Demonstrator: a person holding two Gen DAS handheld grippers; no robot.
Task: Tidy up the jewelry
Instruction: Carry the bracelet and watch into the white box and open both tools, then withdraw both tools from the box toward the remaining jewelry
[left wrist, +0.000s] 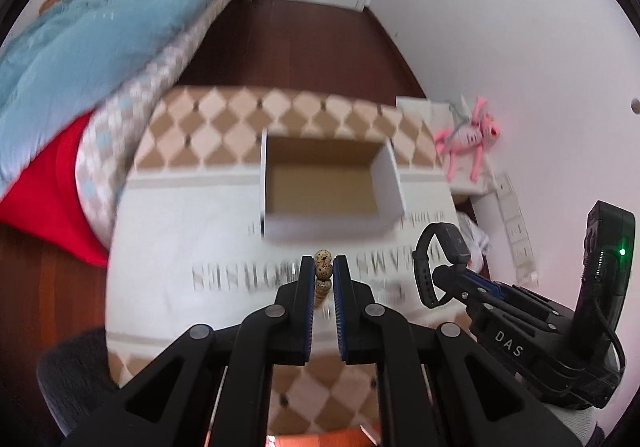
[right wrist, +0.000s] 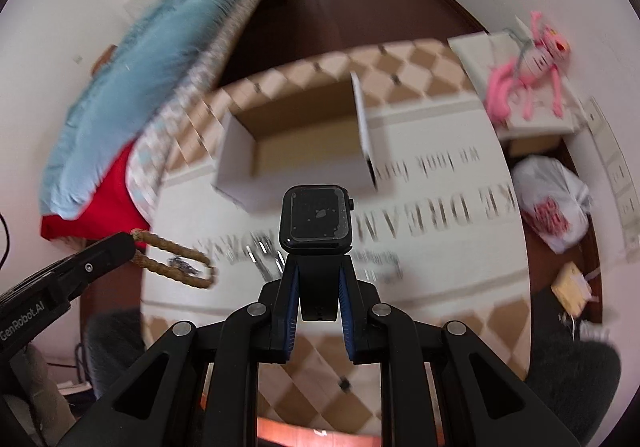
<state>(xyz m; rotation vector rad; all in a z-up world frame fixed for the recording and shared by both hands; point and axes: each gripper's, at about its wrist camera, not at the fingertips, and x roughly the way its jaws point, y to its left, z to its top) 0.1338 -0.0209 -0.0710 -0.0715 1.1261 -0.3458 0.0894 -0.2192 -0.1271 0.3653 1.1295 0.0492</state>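
Landmark: open cardboard box (left wrist: 320,183), white outside, brown inside, nothing visible in it, sitting on the tabletop (left wrist: 180,231), which is covered by a white cloth with grey lettering and a tan diamond border. Left of the box and beyond the tabletop edge, a bed with a light blue blanket (left wrist: 92,27) over a red sheet (left wrist: 56,191). Right of the box, on a small white stand, a pink plush toy (left wrist: 466,143). A white plastic bag (right wrist: 554,203) lies on the dark floor, right of the box, past the tabletop edge. Right gripper (right wrist: 319,267), on the near side of the box and above the cloth: jaws pinching the strap of a black smartwatch (right wrist: 318,221), watch face up and toward the camera, off the tabletop. Left gripper (left wrist: 323,275), also on the near side of the box: jaws pressed onto a beaded bracelet (left wrist: 323,267), speckled tan beads; in the right wrist view the loop (right wrist: 176,259) hangs out sideways from the jaws, clear of the cloth.
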